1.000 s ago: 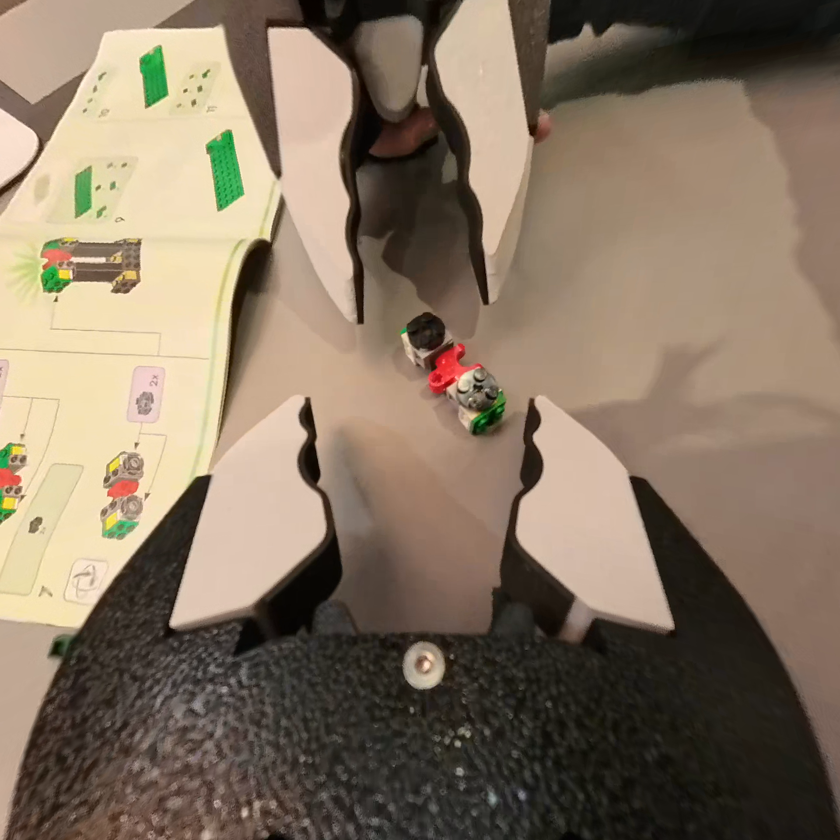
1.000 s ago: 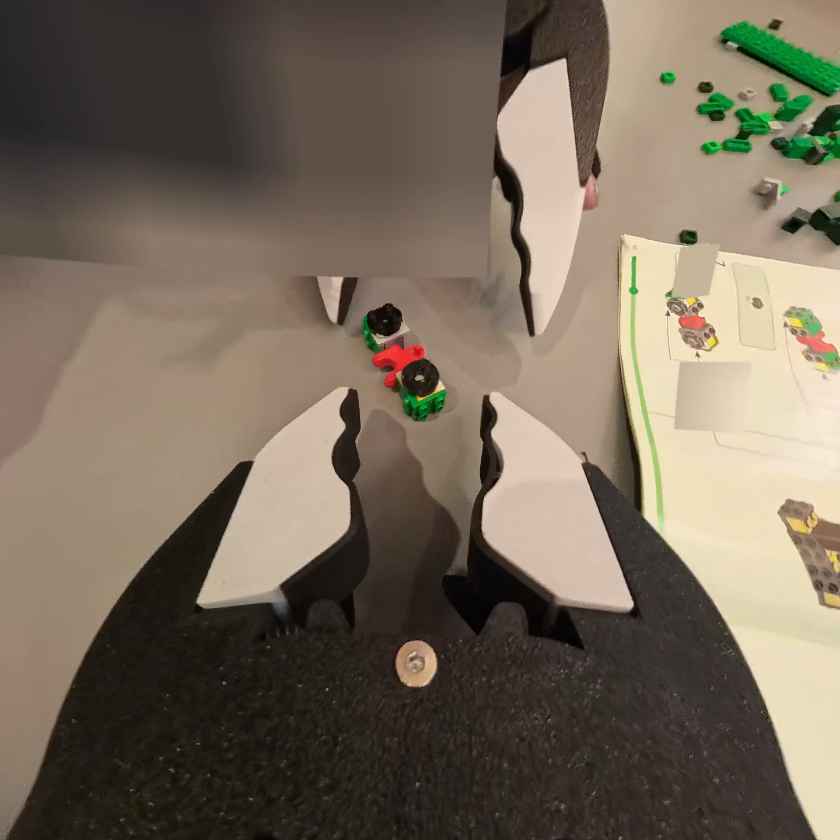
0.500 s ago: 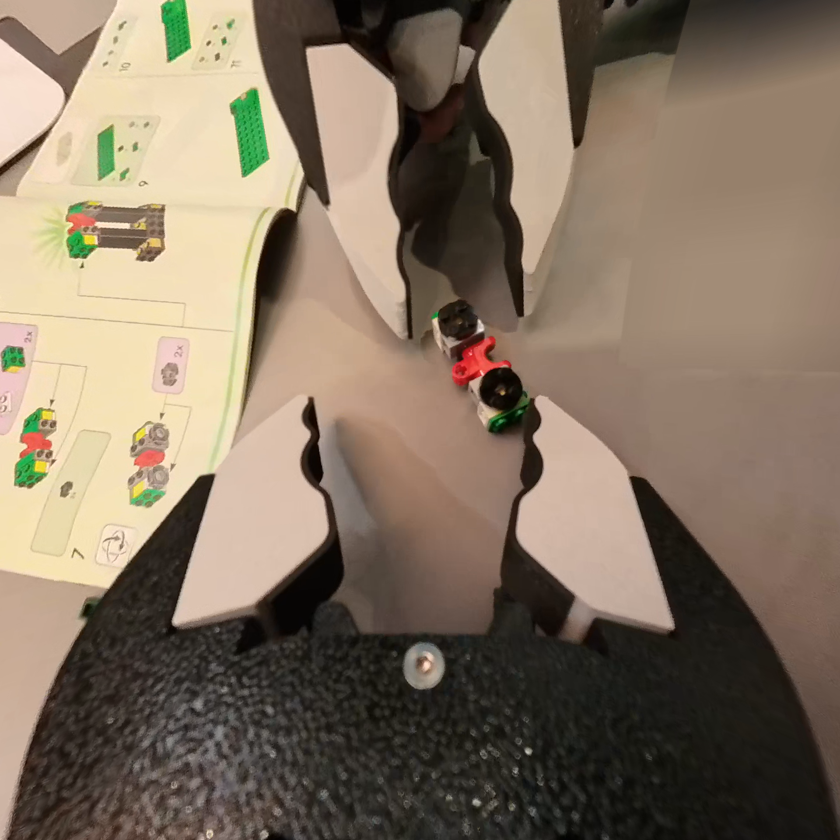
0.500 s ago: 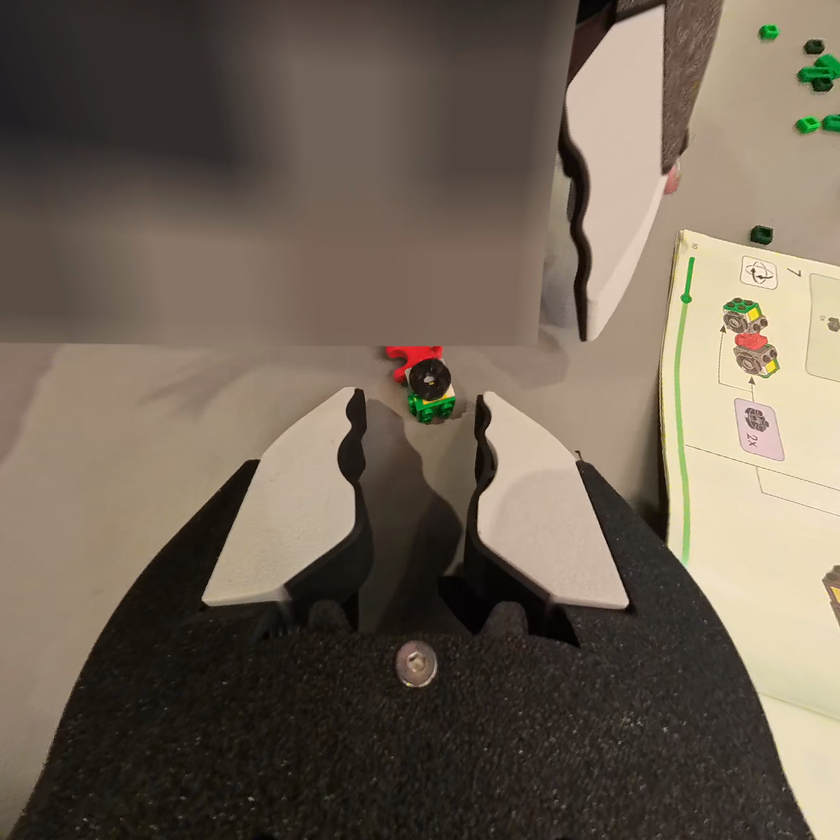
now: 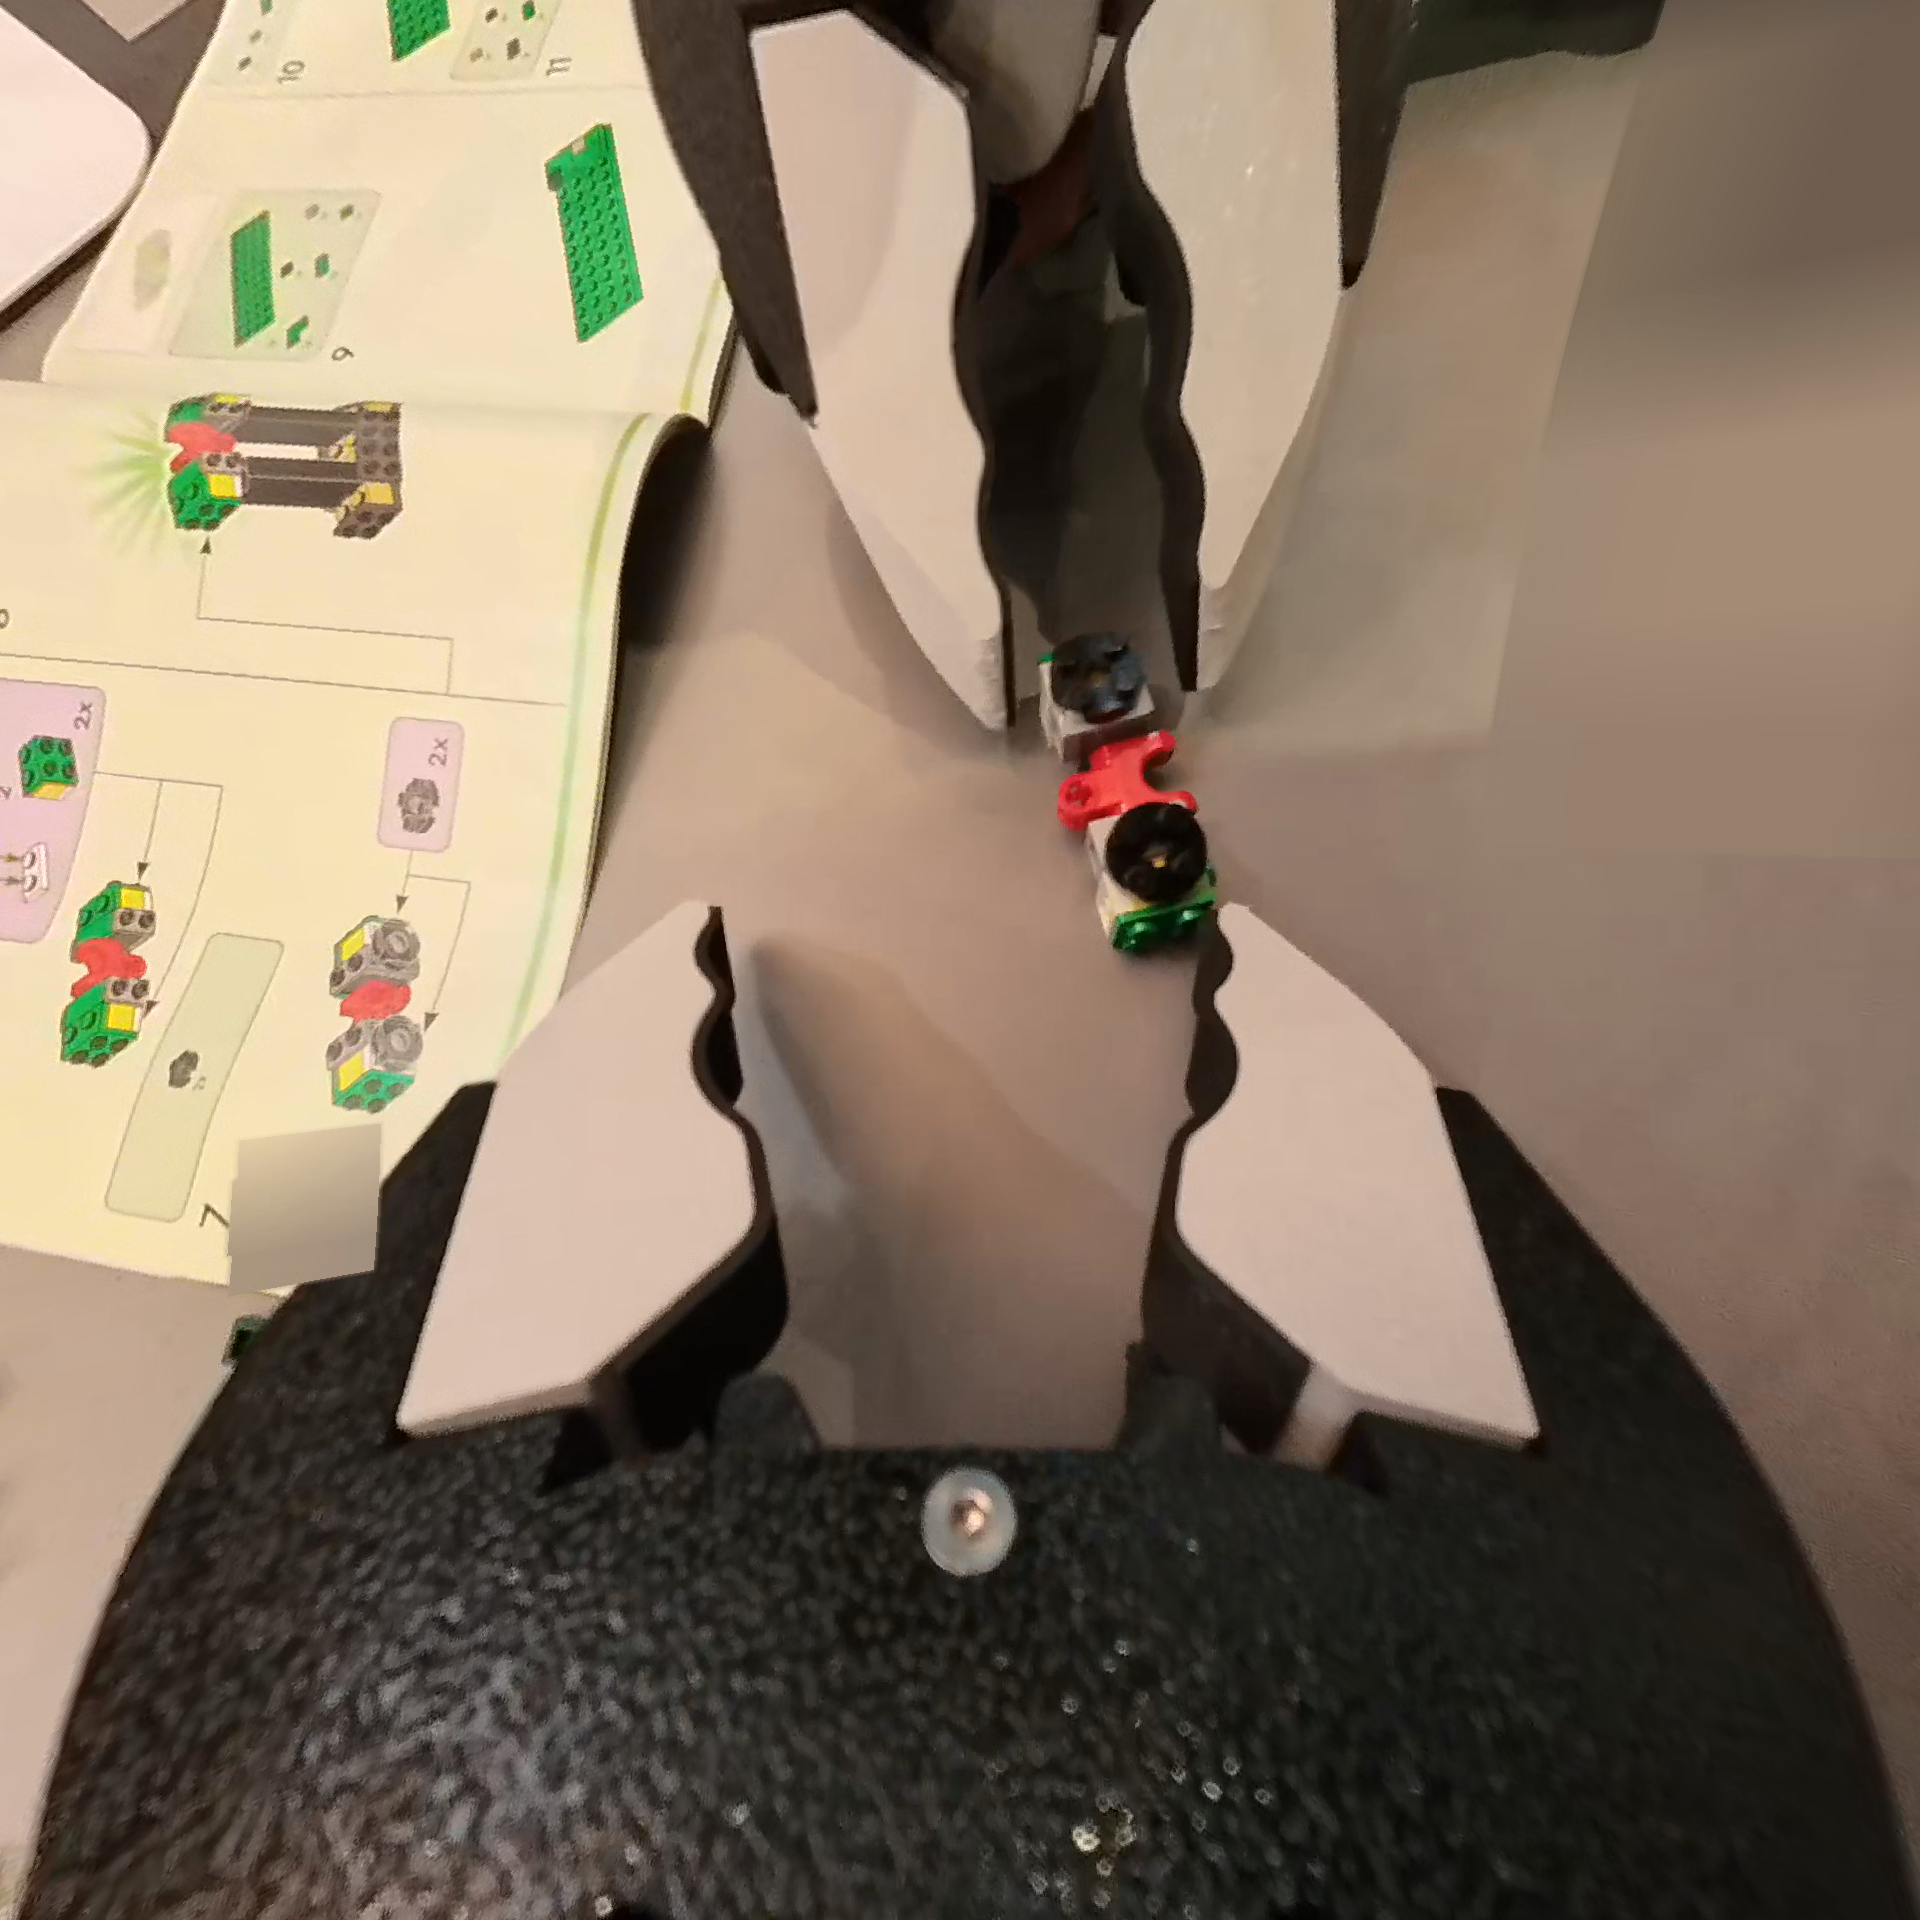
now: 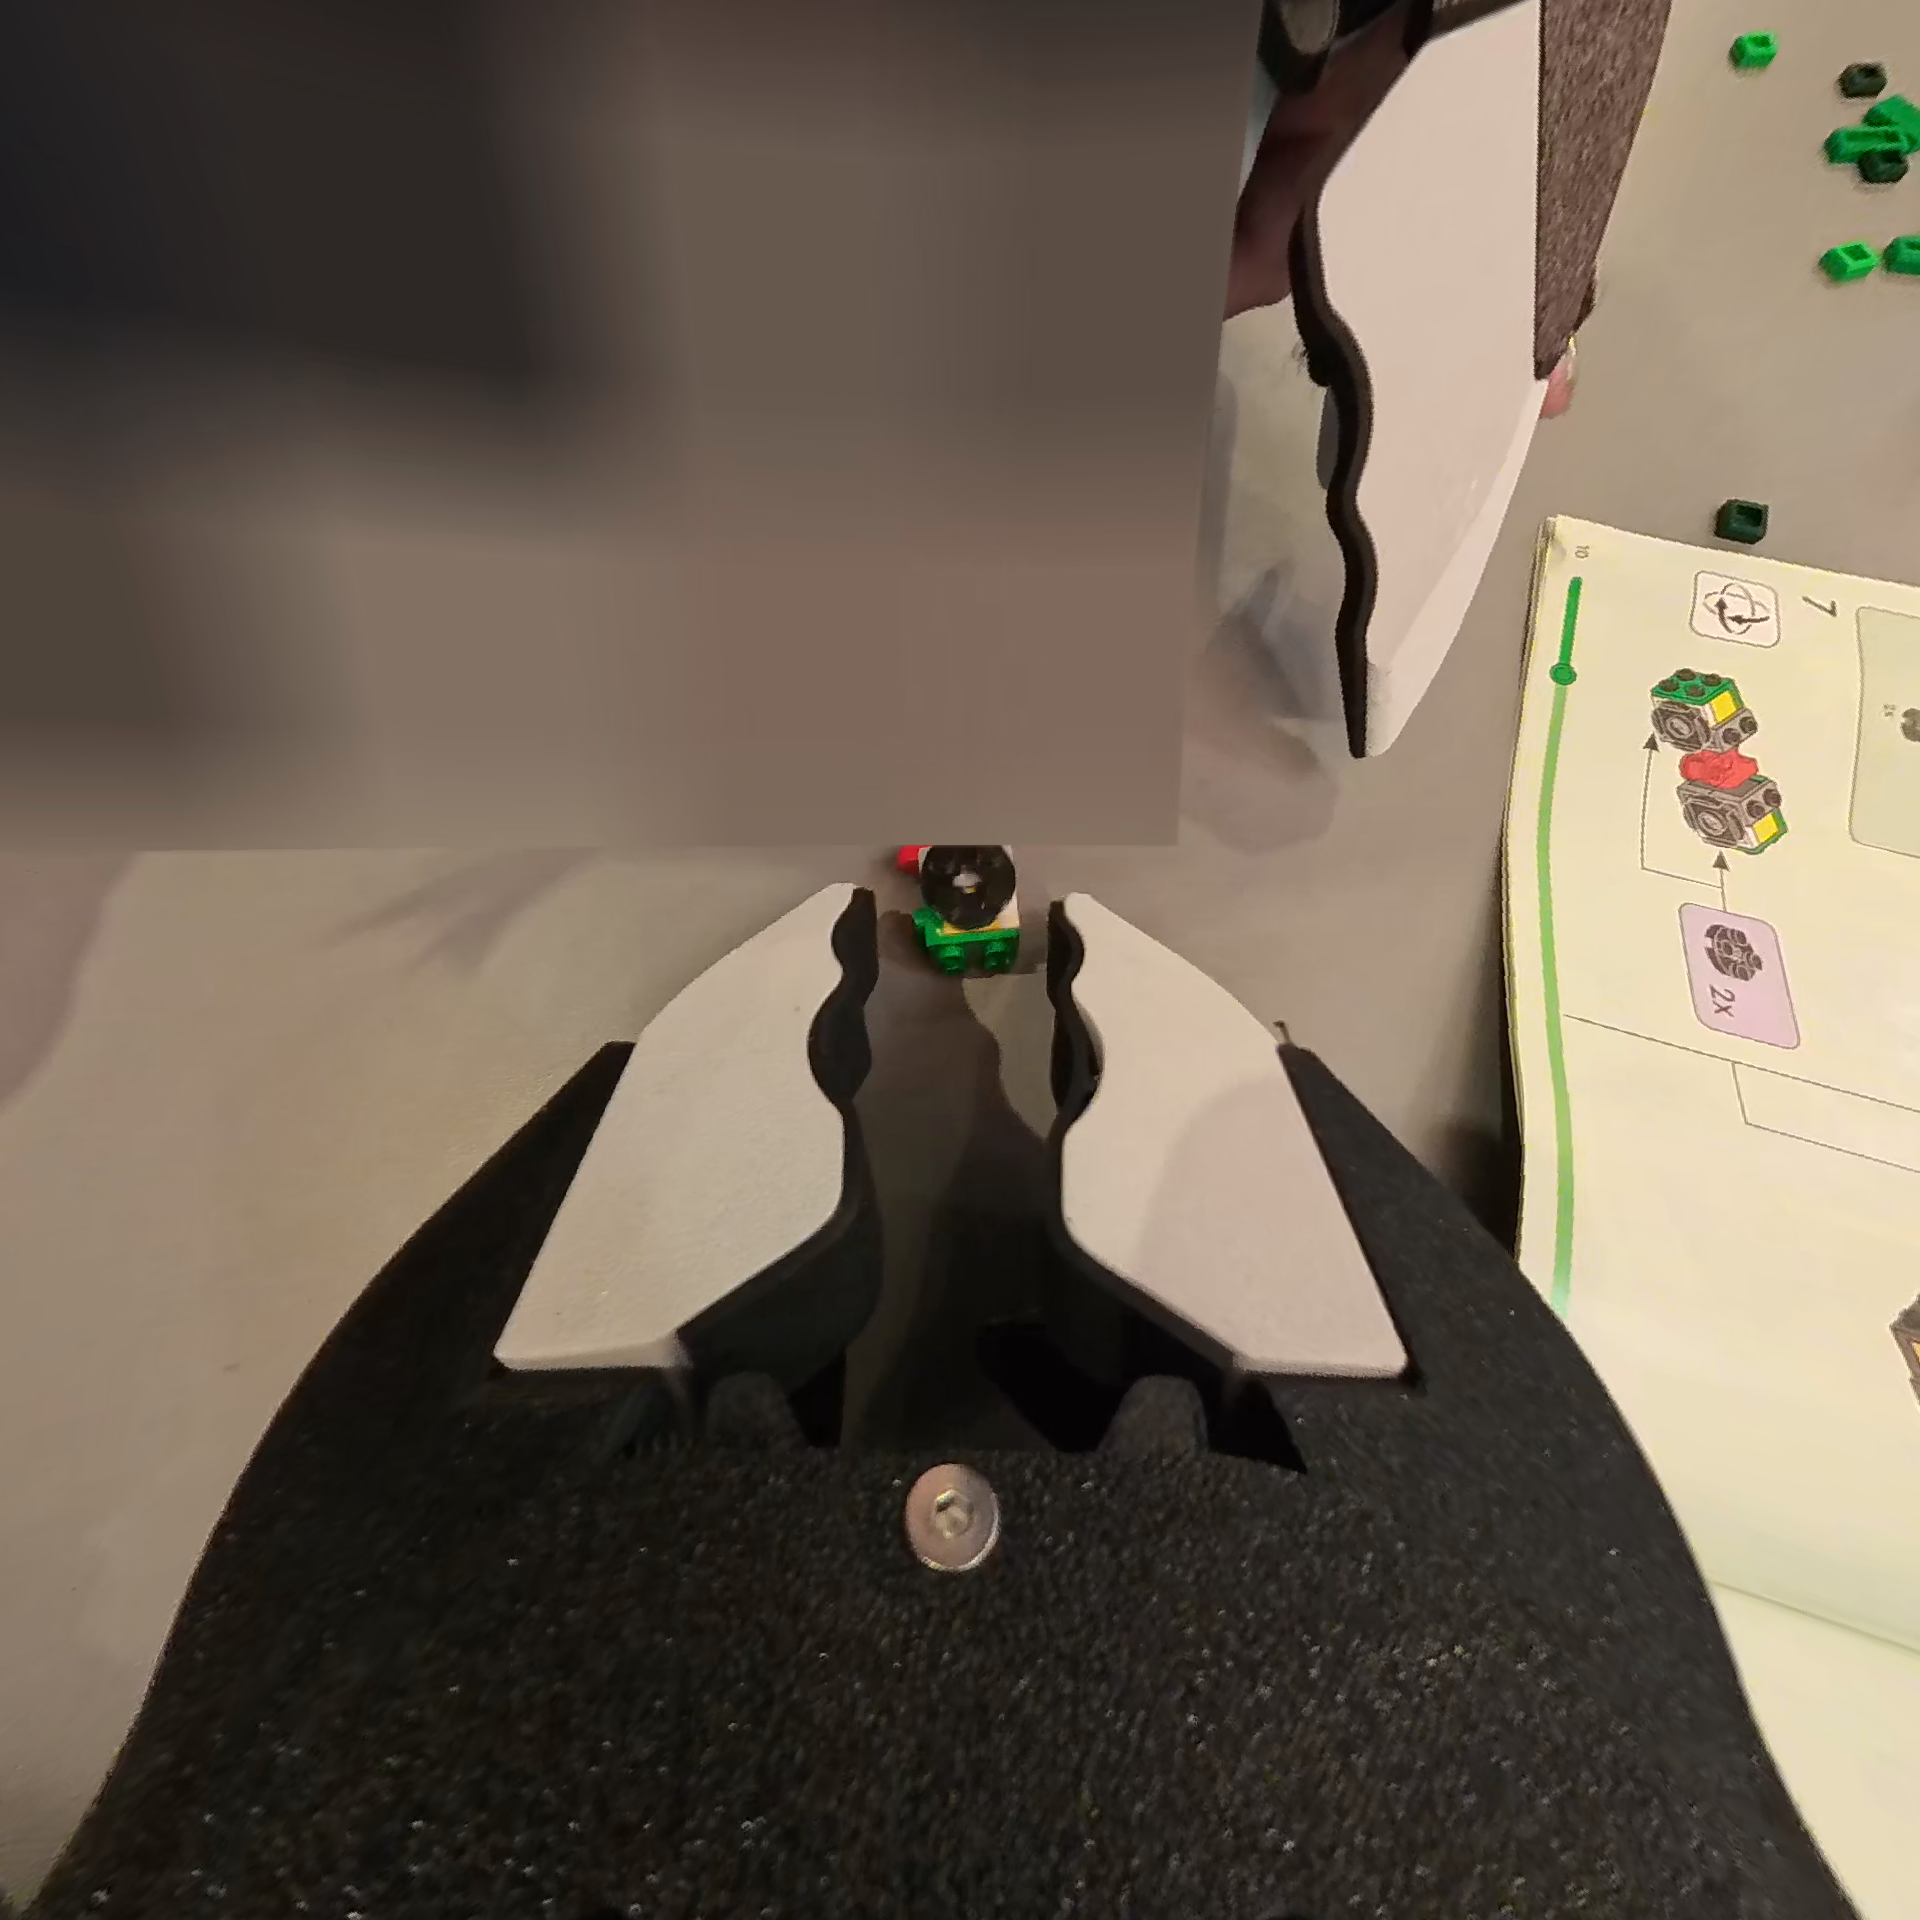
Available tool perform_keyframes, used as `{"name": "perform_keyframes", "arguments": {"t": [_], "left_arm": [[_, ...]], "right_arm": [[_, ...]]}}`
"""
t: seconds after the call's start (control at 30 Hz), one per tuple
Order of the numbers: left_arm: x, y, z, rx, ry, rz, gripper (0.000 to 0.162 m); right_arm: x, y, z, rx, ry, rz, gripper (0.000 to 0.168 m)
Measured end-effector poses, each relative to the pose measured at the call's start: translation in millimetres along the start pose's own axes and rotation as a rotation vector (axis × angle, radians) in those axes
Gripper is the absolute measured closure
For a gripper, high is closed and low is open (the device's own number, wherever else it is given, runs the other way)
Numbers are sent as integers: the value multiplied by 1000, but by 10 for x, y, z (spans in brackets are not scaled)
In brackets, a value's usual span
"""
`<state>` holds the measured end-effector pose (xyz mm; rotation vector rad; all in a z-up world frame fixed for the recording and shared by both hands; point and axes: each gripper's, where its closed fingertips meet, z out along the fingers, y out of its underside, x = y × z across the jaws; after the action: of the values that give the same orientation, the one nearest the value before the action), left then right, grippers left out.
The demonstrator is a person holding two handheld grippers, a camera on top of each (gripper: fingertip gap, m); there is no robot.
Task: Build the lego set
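left wrist: whole lego assembly [image 5: 1125,805] visible on table [image 5: 1558,935], long axis running between both tongs; left gripper [image 5: 966,935] spread wide, empty, near end just by its right fingertip; booklet [image 5: 312,623] off left | right wrist: right gripper [image 6: 954,914] spread narrower, only green end [image 6: 968,940] visible between tips, not pinched; loose green bricks [image 6: 1870,135] far right

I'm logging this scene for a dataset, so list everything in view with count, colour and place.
lego sub-assembly: one, grey, red, green with black round pieces, on the table between both grippers.
instruction booklet: one, pale yellow, open, beside the sub-assembly.
loose lego pieces: several, green and dark, beyond the booklet.
table: one, grey.
white object: one, partly seen at the table's far corner.
left gripper: one, black with grey fingers, open.
right gripper: one, same colours, open around the sub-assembly's end.
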<state>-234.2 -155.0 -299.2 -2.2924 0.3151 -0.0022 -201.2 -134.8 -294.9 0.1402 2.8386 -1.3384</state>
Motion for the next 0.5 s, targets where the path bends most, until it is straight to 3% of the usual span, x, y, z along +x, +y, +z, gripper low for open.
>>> {"name": "perform_keyframes", "arguments": {"t": [0.5], "left_arm": [[2,4,10,4,19,-17,77]], "right_arm": [[4,-1,31,-15,31,-40,149]]}}
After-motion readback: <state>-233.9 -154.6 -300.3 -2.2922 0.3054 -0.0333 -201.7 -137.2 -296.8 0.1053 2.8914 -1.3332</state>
